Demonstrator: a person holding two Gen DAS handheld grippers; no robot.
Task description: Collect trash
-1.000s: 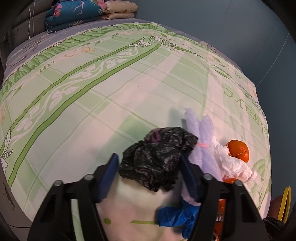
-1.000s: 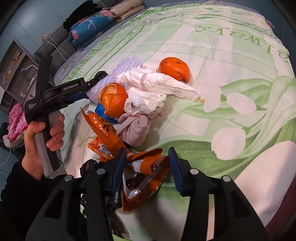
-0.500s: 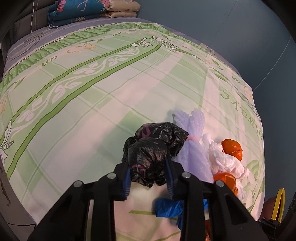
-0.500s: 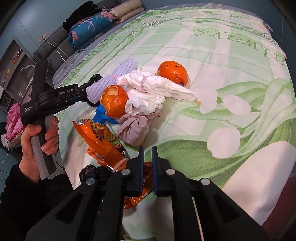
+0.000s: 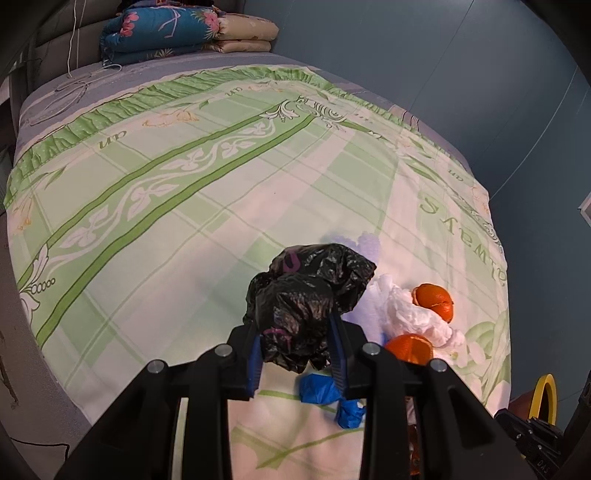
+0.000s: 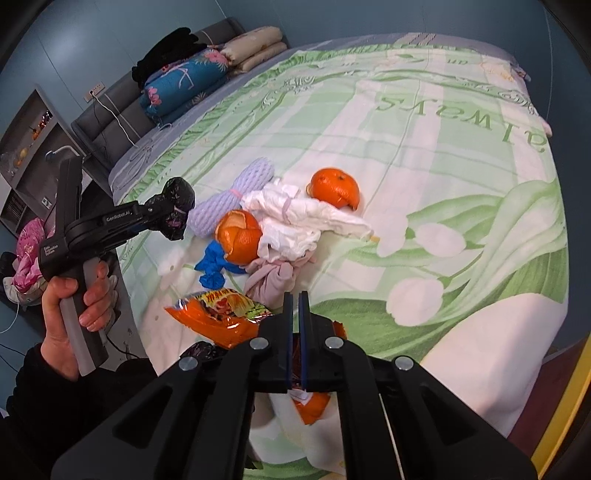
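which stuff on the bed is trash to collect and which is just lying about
Trash to collect:
- black bag, in the left tongs
- orange snack wrapper, in the right tongs
- orange peels
- white tissues
- blue glove
- purple foam net

Just lying about:
- folded quilts
- bedspread

The left gripper (image 5: 295,347) points steeply down, its blue pads pinched into a crumpled black bag (image 5: 306,299). A bare hand (image 6: 79,295) at nine o'clock grips its handle, dark sleeve (image 6: 74,398) below. The right gripper (image 6: 294,332), jaws nearly touching, clamps an orange wrapper (image 6: 218,317) at six o'clock.
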